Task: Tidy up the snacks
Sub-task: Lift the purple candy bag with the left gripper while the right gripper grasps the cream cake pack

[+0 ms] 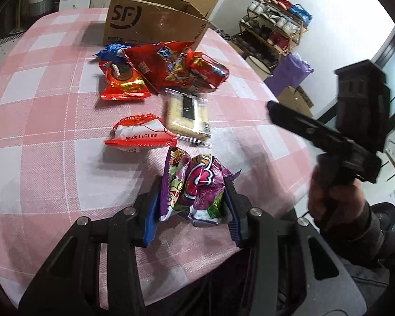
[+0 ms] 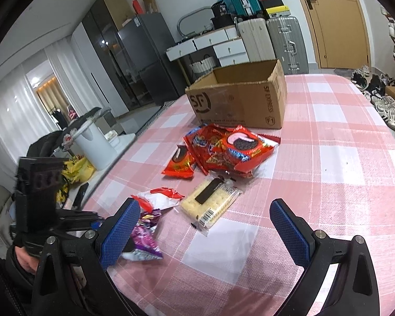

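the left gripper (image 1: 194, 197) has its jaws clamped on a crumpled purple snack packet (image 1: 194, 184), the blue pads pressing its two sides; the packet is held just above the near edge of the counter (image 1: 39, 100), which wears a pink and white checked cloth. in the right wrist view the same packet (image 2: 144, 239) shows low at the left, partly behind a blue pad.

the right gripper (image 2: 205, 226) hangs over the counter with its jaws wide apart and nothing between them. the hand (image 1: 334, 197) that carries it shows at the right of the left wrist view, in a dark sleeve.

beyond the held packet lie the other snacks — a small red and white packet (image 1: 139, 135) and, just beside it, a clear-wrapped block of pale crackers (image 1: 188, 117). farther back a heap of red snack bags (image 1: 168, 68) sits with a blue packet (image 1: 113, 50) poking out at its far left. behind the heap stands an open cardboard box (image 1: 155, 23) printed "sf", upright and close to the bags.
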Demonstrator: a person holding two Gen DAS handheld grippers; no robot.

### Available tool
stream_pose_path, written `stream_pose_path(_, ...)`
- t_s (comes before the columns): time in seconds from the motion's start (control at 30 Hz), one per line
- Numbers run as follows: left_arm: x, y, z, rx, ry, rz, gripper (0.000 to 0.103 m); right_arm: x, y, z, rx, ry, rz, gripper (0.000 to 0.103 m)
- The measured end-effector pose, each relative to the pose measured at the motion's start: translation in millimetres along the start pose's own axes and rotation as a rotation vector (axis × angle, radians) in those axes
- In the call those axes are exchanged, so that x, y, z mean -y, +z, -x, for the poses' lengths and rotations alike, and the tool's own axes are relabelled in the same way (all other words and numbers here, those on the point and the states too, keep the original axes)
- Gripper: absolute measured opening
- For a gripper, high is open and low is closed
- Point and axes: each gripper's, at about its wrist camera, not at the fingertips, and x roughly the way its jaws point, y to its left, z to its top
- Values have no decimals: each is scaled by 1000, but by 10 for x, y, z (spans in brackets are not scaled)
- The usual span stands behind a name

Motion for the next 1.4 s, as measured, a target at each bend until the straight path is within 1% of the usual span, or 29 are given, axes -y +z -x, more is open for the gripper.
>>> stream_pose_path(0.13, -84, 15, 123, 38, -41, 28, 40, 15, -11, -145, -34, -12, -6, 100)
stream_pose_path(0.23, -156, 43, 211, 62, -42, 46, 40, 9, -25, -222, -49, -13, -6, 100)
stream_pose_path(0.4, -171, 66, 311, 66, -49, 47, 40, -24, -27, -289, -62, -15, 3, 100)
stream_pose_path(0.5, -126, 68, 361, 63, -36, 33, 40, -32, -22, -313, -66, -17, 5, 100)
stream_pose_path(0.7, -109, 82, 481, 96, -28, 26, 40, -40, -27, -349, -70, -19, 4, 100)
stream_pose_path(0.87, -173, 105, 620, 132, -18, 50, 40, -36, -35, -435, -86, -27, -3, 100)
stream_pose_path(1.03, -302, 144, 804, 180, 7, 90, 41, -56, 9, -620, -114, -38, -13, 100)
stream_pose_path(1.13, -400, 149, 897, 202, 29, 119, 41, -82, 53, -743, -128, -59, -23, 100)
stream_pose_path(1.27, -489, 155, 974, 218, 64, 131, 41, -51, 83, -942, -166, -88, -105, 100)
stream_pose_path(1.4, -561, 149, 988, 218, 63, 134, 41, -108, 112, -1107, -187, -155, -113, 100)
